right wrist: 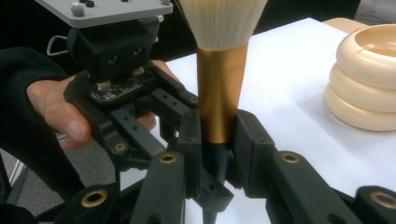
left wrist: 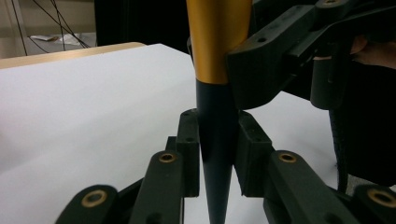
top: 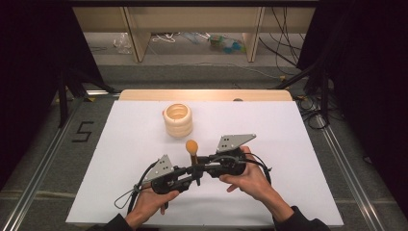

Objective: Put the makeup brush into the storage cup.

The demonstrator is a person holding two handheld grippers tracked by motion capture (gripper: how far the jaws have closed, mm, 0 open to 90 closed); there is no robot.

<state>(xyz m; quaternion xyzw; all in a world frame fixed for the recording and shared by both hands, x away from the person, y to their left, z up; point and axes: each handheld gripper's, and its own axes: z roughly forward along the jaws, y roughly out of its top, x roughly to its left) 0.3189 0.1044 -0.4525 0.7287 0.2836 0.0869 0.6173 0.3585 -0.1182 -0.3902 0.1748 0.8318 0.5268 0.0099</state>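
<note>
One brush [top: 192,150], one cream ringed pot [top: 178,120] and two grippers were on show over the white worktop [top: 120,144]. The brush stood upright, its long axis vertical, bristles at the top and the dark pointed handle aimed down at the worktop, near the front and well apart from the pot behind it. The left gripper [top: 191,179] had its jaws clamped on the dark handle low down; the right gripper [top: 198,167] had its jaws clamped on the gold collar just above. From overhead the two grips merged into one dark knot and were hard to separate. In the left gripper view the bristles were cut off by the top edge. One hand [top: 149,199] held each gripper
</note>
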